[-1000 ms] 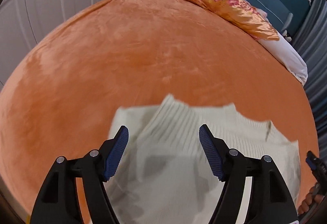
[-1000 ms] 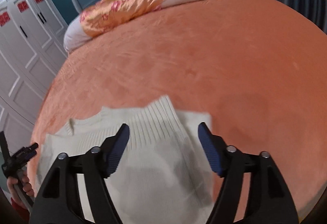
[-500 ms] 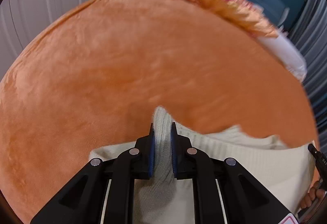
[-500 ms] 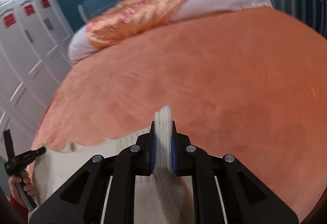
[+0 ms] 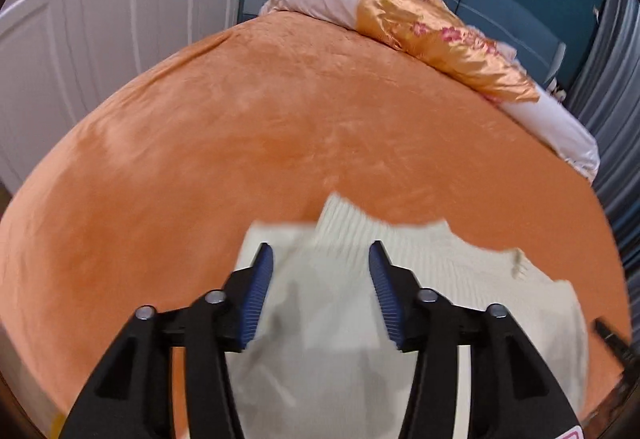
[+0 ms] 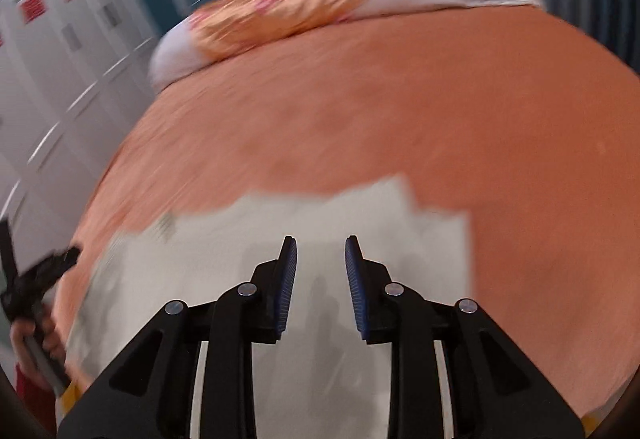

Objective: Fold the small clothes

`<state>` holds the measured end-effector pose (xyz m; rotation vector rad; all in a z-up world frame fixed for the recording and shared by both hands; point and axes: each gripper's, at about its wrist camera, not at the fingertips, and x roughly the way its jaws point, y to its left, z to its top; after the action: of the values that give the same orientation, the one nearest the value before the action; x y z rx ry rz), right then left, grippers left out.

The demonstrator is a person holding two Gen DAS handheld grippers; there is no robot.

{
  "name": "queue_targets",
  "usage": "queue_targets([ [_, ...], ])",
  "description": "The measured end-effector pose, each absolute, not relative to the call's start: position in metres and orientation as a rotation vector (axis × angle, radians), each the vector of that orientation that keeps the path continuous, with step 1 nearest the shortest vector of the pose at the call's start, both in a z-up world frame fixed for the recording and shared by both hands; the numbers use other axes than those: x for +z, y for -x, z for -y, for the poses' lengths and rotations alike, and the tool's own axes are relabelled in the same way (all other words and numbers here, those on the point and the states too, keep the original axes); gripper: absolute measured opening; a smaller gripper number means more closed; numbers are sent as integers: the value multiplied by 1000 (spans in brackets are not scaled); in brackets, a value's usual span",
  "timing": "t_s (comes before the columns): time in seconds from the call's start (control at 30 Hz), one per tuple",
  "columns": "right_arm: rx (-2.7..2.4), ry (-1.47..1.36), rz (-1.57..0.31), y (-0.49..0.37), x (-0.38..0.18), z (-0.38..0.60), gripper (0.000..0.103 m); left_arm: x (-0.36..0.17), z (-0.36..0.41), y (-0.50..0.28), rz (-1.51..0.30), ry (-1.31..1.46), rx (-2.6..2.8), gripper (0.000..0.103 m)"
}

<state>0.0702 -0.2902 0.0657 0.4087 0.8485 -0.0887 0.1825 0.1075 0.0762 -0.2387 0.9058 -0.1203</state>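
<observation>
Both pairs of fingers have just spread off the ribbed cuffs: left gripper (image 5: 321,271) wider, right gripper (image 6: 321,263) narrower, neither pinching anything. Cream knitted sweater (image 5: 420,279) lies near on the orange plush bedspread (image 5: 280,127), sleeves apparently folded in; next fold pending.

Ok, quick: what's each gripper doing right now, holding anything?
Left gripper: open, jaws just been opening, holding nothing, above the white sweater.
Right gripper: open, jaws just been opening, nothing between its pads.

Left tool (image 5: 321,259) and right tool (image 6: 321,253), jaws just opening, nothing gripped.
</observation>
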Motion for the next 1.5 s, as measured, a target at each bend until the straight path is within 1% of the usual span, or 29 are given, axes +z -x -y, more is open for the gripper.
queue_targets([
  [0.23,133,-389,-958,-33,42,193,25,54,-159,-100,-1039,303,-86,49],
  [0.4,170,-336,-981,-30,51,156,25,41,-188,-66,-1078,370,-61,49],
  [0.53,170,-293,-1011,-48,55,141,25,40,-194,-58,-1060,442,-75,49],
  [0.63,180,-299,-1100,-69,36,130,27,42,-189,-57,-1051,452,-95,49],
  [0.7,160,-244,-1139,-76,21,121,27,46,-182,-56,-1040,425,-107,49],
  [0.77,143,-192,-1143,-76,28,113,29,49,-176,-56,-1034,384,-114,49],
  [0.8,133,-193,-1128,-75,38,112,29,51,-172,-55,-1030,363,-117,52],
  [0.9,121,-232,-1073,-71,56,114,29,51,-162,-54,-1027,315,-131,54],
  [0.97,98,-213,-1091,-75,51,114,29,49,-155,-55,-1035,285,-133,54],
  [1.03,79,-199,-1168,-82,29,114,27,45,-149,-56,-1056,273,-142,54],
  [1.07,77,-193,-1170,-82,24,113,27,44,-148,-56,-1062,273,-149,54],
  [1.17,70,-176,-1146,-80,39,108,29,42,-142,-56,-1072,251,-155,54],
  [1.23,68,-209,-1108,-79,52,111,29,42,-140,-57,-1071,236,-151,56],
  [1.27,63,-213,-1100,-80,55,112,29,41,-139,-57,-1070,234,-149,59],
  [1.33,46,-207,-1090,-86,58,114,29,40,-138,-58,-1072,239,-147,59],
  [1.37,33,-206,-1096,-91,56,117,30,39,-138,-59,-1075,240,-146,60],
  [1.47,23,-226,-1133,-102,43,122,29,37,-142,-64,-1072,251,-121,70],
  [1.5,23,-227,-1156,-107,33,122,29,36,-147,-67,-1059,284,-114,70],
])
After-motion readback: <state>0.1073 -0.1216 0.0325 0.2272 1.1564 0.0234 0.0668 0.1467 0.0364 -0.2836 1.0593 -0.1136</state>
